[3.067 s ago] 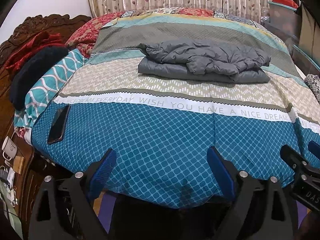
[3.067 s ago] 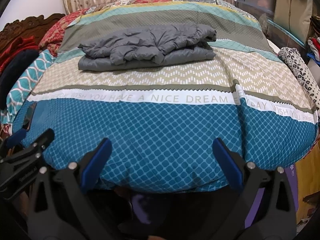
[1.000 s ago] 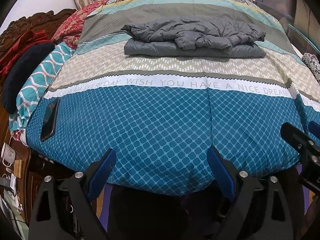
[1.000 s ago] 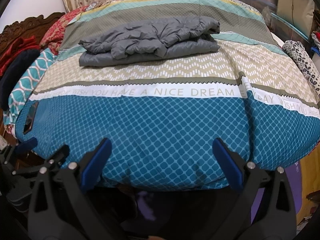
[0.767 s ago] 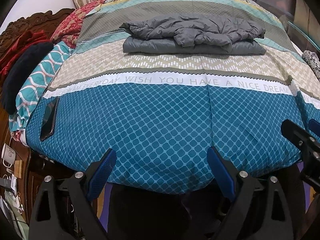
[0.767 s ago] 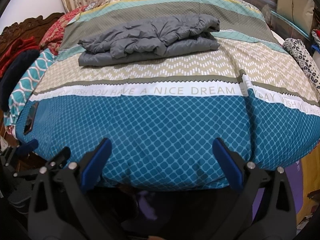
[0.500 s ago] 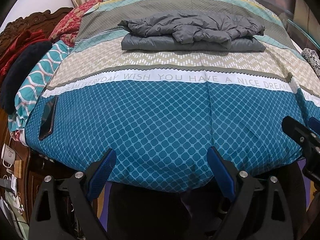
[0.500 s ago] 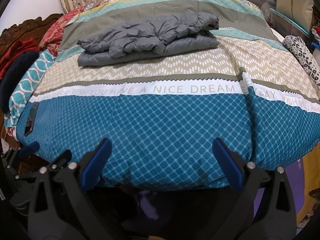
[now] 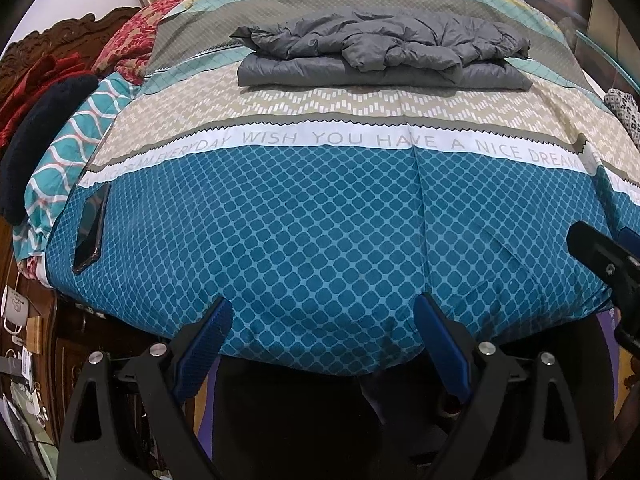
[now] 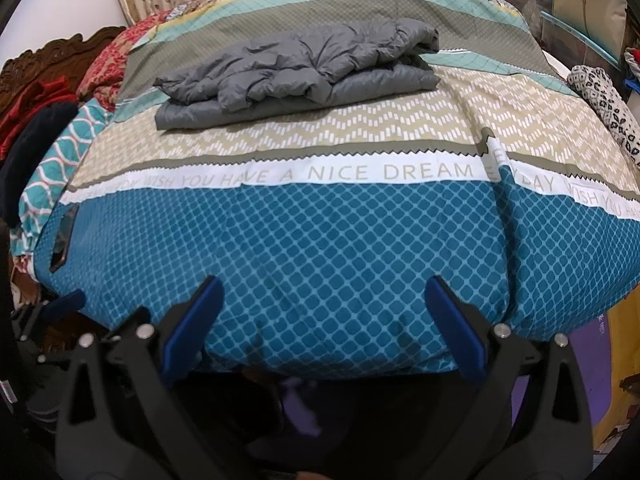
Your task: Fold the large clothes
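On the bedspread (image 9: 320, 240), the folded grey jacket (image 9: 380, 50) stays put, untouched.

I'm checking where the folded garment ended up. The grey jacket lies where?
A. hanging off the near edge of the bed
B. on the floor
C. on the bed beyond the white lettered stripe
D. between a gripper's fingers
C: the grey jacket lies folded on the bed, beyond the lettered stripe, clear of both grippers.

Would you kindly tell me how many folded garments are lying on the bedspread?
1: a grey padded jacket, folded, lies on the far part of the bedspread, beyond the white lettered band. Others may be hidden outside the views.
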Demonstrator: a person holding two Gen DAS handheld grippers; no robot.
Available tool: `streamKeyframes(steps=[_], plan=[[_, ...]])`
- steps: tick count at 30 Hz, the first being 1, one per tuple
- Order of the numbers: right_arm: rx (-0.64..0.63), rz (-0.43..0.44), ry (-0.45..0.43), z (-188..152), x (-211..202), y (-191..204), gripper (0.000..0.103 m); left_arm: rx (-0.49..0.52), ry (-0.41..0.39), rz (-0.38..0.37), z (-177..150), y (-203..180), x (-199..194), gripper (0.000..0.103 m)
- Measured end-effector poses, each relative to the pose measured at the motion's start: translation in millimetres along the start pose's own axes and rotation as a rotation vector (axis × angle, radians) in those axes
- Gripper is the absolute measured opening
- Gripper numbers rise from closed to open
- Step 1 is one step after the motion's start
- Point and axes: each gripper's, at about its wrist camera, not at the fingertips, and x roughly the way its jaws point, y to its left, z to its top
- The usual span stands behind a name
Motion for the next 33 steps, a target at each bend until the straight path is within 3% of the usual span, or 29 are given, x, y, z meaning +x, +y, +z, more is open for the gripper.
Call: streamKeyframes(steps=[33], plan=[[0.010,0.004,0.003,-2.8,-0.1,0.0,0.097,0.016,0.014,0.008,-0.4,-4.5,-0.6,0.022]])
